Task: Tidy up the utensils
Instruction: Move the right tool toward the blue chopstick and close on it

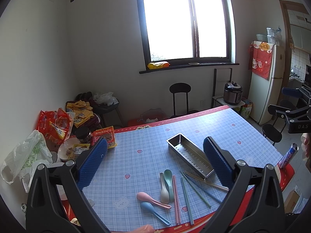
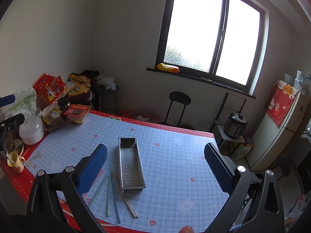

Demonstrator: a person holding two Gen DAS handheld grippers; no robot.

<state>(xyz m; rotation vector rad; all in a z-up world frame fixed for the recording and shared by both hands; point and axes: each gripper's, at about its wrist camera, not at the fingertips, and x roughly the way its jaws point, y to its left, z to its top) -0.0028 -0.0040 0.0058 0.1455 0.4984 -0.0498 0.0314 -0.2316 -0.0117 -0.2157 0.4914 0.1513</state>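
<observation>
Nearest us, the left gripper (image 1: 155,162), jaws spread and empty, hovers over the table (image 1: 136,141); ahead lie the metal tray (image 1: 189,154), then chopsticks (image 1: 186,202) and spoons (image 1: 165,188), lengthwise toward us. The right gripper (image 2: 155,167), likewise spread, faces the tray.

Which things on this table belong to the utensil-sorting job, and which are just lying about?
Job:
metal tray
spoons
pink chopsticks
green chopsticks
metal chopsticks

Lying about:
snack packet
jar
drink can
mug
</observation>
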